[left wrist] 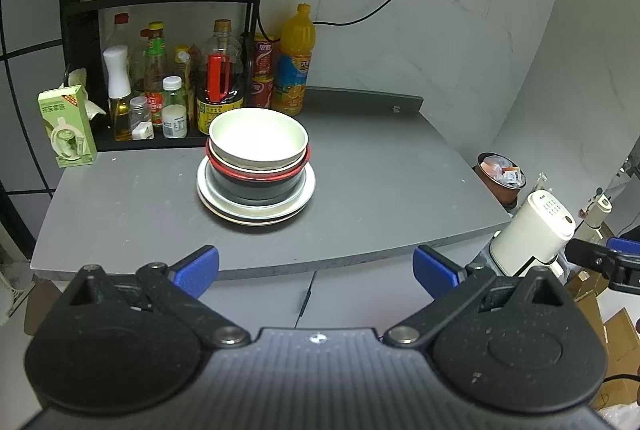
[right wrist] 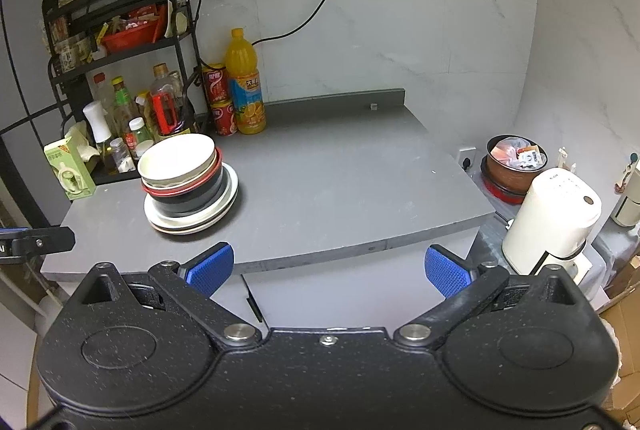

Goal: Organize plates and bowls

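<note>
A stack of dishes stands on the grey counter (left wrist: 380,181): a white bowl (left wrist: 258,135) on top, inside a black bowl with a red rim (left wrist: 256,183), on white plates (left wrist: 298,199). The same stack shows in the right wrist view, with the white bowl (right wrist: 176,157), the black bowl (right wrist: 192,199) and the plates (right wrist: 228,201) at the counter's (right wrist: 340,181) left. My left gripper (left wrist: 316,270) is open and empty, held back from the counter's front edge. My right gripper (right wrist: 328,270) is open and empty too, in front of the counter, right of the stack.
A black rack (left wrist: 80,29) with bottles and cans (left wrist: 218,77) and an orange juice bottle (left wrist: 296,61) stand behind the stack. A green carton (left wrist: 68,127) sits at the left. A white kettle (right wrist: 550,222) and a pot of scraps (right wrist: 514,161) are on the right.
</note>
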Demonstrator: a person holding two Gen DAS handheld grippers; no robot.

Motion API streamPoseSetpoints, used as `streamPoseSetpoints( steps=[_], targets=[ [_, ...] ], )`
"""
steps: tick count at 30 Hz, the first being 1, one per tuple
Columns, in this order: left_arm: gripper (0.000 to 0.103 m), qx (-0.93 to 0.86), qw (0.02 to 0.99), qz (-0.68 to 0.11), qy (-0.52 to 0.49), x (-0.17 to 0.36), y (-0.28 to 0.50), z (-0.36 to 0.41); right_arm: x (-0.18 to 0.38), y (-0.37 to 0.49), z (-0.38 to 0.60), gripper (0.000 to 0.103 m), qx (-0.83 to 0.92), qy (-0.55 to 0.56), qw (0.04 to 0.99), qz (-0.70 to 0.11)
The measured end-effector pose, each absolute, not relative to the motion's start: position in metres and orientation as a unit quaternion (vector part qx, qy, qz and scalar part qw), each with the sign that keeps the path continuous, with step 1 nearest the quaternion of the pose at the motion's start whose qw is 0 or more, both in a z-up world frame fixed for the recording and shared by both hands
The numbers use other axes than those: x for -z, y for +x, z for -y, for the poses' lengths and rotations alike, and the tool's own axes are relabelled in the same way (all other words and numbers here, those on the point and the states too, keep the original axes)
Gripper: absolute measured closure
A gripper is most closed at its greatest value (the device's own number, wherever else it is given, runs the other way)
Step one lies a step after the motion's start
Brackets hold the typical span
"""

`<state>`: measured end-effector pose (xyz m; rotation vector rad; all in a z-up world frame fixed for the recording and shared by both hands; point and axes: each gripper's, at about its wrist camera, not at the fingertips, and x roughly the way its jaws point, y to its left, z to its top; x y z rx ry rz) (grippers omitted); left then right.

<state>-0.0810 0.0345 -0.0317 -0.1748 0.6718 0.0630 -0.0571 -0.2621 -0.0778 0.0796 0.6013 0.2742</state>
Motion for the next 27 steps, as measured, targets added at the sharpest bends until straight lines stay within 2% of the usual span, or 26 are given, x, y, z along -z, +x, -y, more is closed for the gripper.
streamPoseSetpoints(
  steps=[27],
  targets=[
    [0.001,-0.027,0.939,-0.332,-0.08,0.0294,-0.0798,-0.0326,0.0782,-0.0518,0.2612,0.0,-0.13,0.046,0.947,-0.29]
  ],
)
